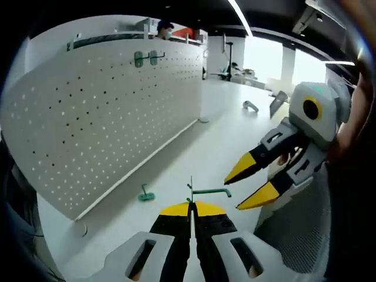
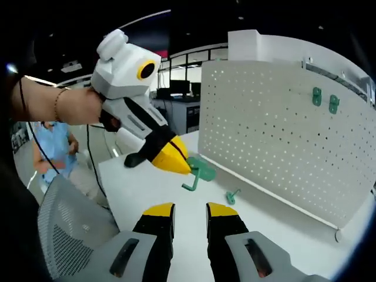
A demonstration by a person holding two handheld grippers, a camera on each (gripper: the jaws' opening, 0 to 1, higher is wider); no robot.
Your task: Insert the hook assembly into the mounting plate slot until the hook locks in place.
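In the left gripper view, a white pegboard (image 1: 111, 111) stands upright on the white tabletop (image 1: 205, 153), to the left of the left tongs (image 1: 191, 207) and running away from them, with two green hooks (image 1: 145, 57) mounted side by side near its far top edge. A loose green hook (image 1: 145, 195) lies on the tabletop just left of the tongs' tips, near the foot of the board. The left tongs' yellow-tipped jaws are pressed together on a green hook assembly (image 1: 208, 191), whose thin stem stands up from the tips while its arm reaches to the right. Further right, the right tongs (image 1: 254, 184) hang above the tabletop with the jaws spread apart and nothing between them, close to the arm's end but not touching it. In the right gripper view, a person's hand (image 2: 76, 106) at the left holds the left tongs (image 2: 176, 161), which grip the green hook assembly (image 2: 198, 173) ahead of the right tongs (image 2: 188, 208); these own jaws stand apart and empty. To the right, the loose hook (image 2: 232, 196) lies on the tabletop (image 2: 147, 188) before the pegboard (image 2: 282, 129), where the two mounted hooks (image 2: 325, 100) sit high up.
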